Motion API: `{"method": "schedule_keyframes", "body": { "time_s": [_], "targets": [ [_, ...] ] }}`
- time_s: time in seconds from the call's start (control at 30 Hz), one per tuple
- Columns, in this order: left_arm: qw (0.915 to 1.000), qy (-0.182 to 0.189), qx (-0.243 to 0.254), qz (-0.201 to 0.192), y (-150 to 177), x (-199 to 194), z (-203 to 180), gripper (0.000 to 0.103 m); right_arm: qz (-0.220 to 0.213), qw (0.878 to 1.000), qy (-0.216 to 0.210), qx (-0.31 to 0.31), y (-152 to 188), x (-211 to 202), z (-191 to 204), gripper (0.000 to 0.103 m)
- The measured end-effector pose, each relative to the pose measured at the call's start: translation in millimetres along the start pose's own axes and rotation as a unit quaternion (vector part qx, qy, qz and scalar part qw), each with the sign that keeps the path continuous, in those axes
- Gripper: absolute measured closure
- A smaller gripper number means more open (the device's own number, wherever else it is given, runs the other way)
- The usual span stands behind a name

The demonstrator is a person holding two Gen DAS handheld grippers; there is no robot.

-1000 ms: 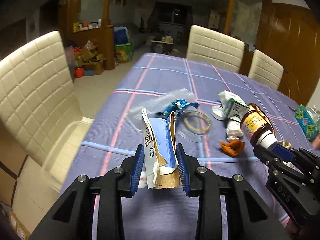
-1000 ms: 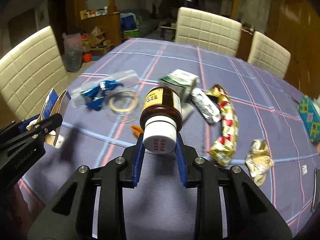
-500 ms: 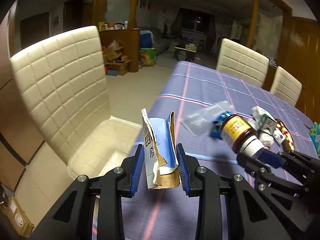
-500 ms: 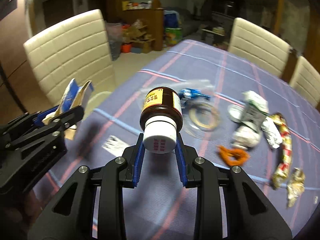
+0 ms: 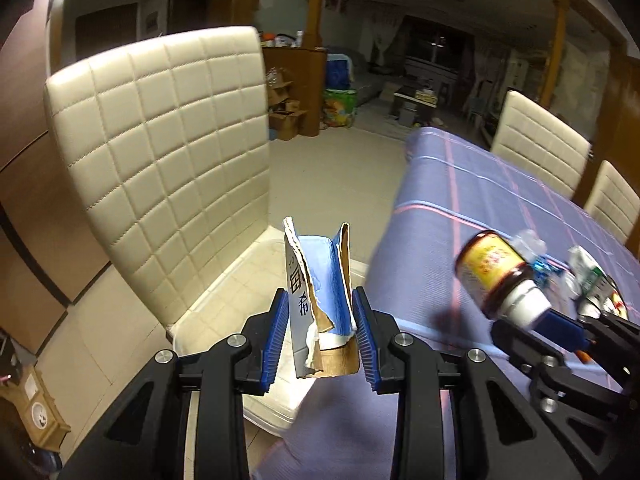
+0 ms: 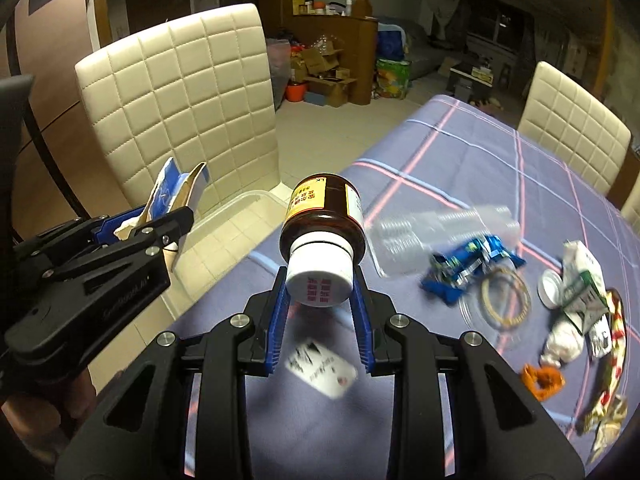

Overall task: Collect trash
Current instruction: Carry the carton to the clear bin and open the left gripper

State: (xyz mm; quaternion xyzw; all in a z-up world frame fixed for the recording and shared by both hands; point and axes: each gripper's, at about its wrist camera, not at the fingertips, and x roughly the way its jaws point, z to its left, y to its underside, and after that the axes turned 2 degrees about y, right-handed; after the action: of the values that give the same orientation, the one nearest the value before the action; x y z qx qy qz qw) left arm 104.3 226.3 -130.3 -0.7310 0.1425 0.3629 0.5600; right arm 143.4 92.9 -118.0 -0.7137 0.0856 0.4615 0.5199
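Note:
My left gripper (image 5: 319, 312) is shut on a torn blue-and-white cardboard box (image 5: 320, 296), held over the table's left edge above a clear plastic bin (image 5: 276, 400) on the chair seat. The same torn box (image 6: 176, 192) shows at the left of the right wrist view. My right gripper (image 6: 320, 284) is shut on the white cap of a brown bottle (image 6: 322, 224) with a yellow label, above the purple tablecloth (image 6: 460, 168). That bottle (image 5: 496, 280) also appears at the right of the left wrist view.
A cream quilted chair (image 5: 160, 152) stands left of the table. Trash lies on the cloth: a clear plastic tray (image 6: 440, 232), a blue wrapper (image 6: 464, 268), a tape ring (image 6: 506, 296), a white lid (image 6: 550, 288), a green-white carton (image 6: 582, 284), orange peel (image 6: 542, 380) and a white card (image 6: 324, 368).
Both grippers have swung left from over the trash pile toward the table's left edge and the chair, each keeping its hold. The bin on the chair seat has come under the torn box.

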Motion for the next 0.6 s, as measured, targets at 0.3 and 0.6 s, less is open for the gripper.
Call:
{"method": "schedule_keyframes", "body": {
  "time_s": [0.3,0.6],
  "targets": [
    [0.9996,-0.005,-0.021,0.015,-12.8,26.2,17.0,0.065,0.009,1.000,0.004,-0.004,-21.8,24.7,6.1,0.072],
    [0.9995,-0.030,-0.011,-0.008,-15.1,29.1,15.0,0.023,0.020,1.000,0.009,0.005,-24.3,40.3,1.4,0.072]
  ]
}}
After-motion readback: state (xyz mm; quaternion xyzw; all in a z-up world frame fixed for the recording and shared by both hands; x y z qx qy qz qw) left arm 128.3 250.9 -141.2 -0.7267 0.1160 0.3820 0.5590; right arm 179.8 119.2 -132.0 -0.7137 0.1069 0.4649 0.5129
